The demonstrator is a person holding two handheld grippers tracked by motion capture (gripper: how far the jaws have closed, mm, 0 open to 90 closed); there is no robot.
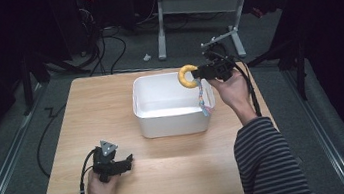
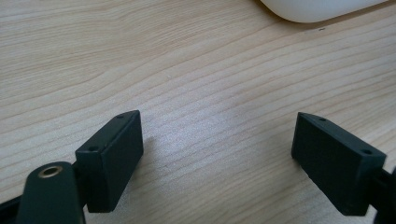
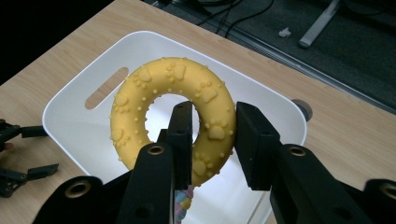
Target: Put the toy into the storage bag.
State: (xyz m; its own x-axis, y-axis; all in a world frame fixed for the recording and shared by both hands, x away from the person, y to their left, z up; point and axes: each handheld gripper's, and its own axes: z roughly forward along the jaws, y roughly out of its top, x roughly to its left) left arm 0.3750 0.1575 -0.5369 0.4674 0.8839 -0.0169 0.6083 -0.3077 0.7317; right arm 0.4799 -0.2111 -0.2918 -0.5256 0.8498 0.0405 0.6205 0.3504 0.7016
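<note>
A person seated at a light wooden table holds one two-jaw gripper in each hand. The right gripper is clamped on a yellow rubber ring, one jaw passing through the ring's hole and the other pressing its outer side, so the toy's paw-print rim is pinched between them. In the high view the ring hangs in the air above the far right corner of a white plastic bin, just over its rim, with a pastel braided cord dangling from it down the bin's right inner wall.

The bin, rounded at the corners and with a slot handle in one end wall, stands near the middle of the table towards its far edge, leaving a broad bare strip of wood to its left and the whole near half of the tabletop open. The left gripper rests low over that near-left area, well apart from the bin; its jaws stand wide apart with nothing but wood grain between them, the bin's curved base just visible beyond.

Count: two grippers, one bin, one ring, one cord. A second table's grey legs and loose black cables occupy the floor behind.
</note>
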